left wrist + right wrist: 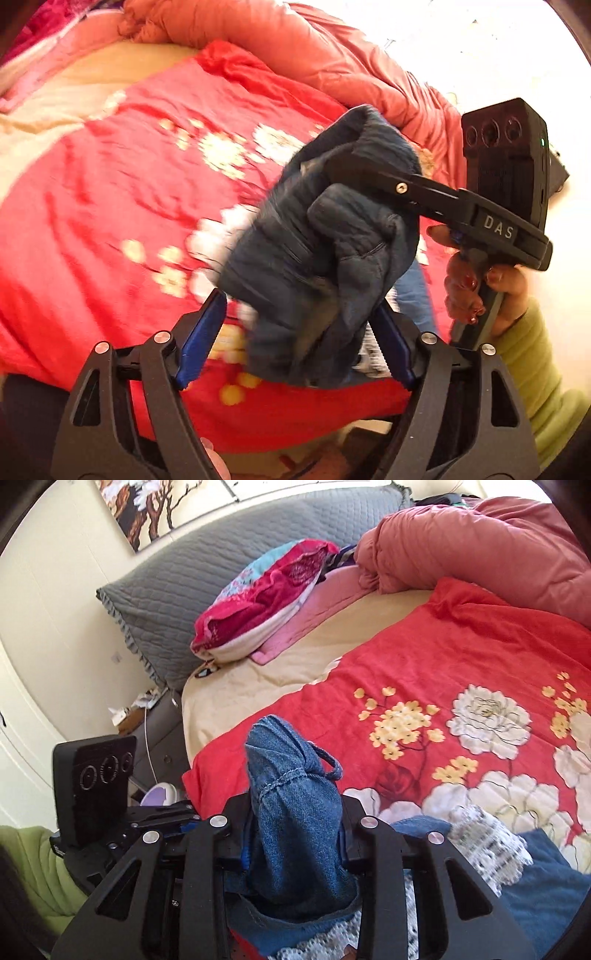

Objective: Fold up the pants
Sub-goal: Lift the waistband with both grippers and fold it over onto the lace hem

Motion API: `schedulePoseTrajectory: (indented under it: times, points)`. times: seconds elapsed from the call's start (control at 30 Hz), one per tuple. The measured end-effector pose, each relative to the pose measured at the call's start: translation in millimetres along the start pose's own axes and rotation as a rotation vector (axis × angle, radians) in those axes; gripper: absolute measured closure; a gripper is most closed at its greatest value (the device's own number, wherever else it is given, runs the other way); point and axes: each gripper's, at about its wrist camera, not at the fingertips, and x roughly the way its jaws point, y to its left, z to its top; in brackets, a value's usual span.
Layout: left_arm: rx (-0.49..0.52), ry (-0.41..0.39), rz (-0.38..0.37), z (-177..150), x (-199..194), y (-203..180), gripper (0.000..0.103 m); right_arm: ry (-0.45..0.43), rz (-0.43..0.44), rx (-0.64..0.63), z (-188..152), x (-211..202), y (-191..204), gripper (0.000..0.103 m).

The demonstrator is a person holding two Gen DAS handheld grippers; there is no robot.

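Observation:
Blue denim pants point(314, 251) hang bunched above the red floral blanket point(110, 184). My left gripper point(299, 332) is open; its blue pads point(201, 338) stand on either side of the hanging denim. My right gripper point(354, 162) reaches in from the right in the left wrist view and is shut on the top of the pants. In the right wrist view the denim point(295, 812) stands up clamped between my right gripper's jaws point(295, 834). More denim with white lace point(487, 842) lies on the blanket point(424, 657) below.
A salmon quilt point(480, 542) is heaped at the far side of the bed. A grey pillow point(207, 572) and a pink patterned pillow point(266, 594) lie at the head. A nightstand point(155, 716) stands beside the bed. The left gripper's body point(92, 786) shows at lower left.

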Motion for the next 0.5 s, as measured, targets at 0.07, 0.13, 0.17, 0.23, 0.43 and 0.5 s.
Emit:
schedulePoseTrajectory:
  times: [0.07,0.13,0.17,0.23,0.43,0.5]
  points:
    - [-0.001,0.023,-0.028,0,8,-10,0.034,-0.029,0.002,0.010,-5,-11,-7,0.073]
    - [0.018,0.028,-0.035,2,14,-23,0.038,-0.052,0.007,0.019,-11,-21,-14,0.073]
    - [0.030,0.026,-0.035,3,17,-29,0.043,-0.067,0.008,0.023,-15,-28,-18,0.073]
    - [0.055,0.029,-0.035,3,23,-44,0.045,-0.087,-0.001,0.030,-22,-38,-23,0.073]
    - [0.116,0.036,-0.058,-2,39,-75,0.046,-0.133,-0.040,0.090,-43,-66,-44,0.056]
    - [0.145,0.038,-0.082,-6,43,-85,0.046,-0.155,-0.057,0.115,-53,-78,-49,0.044]
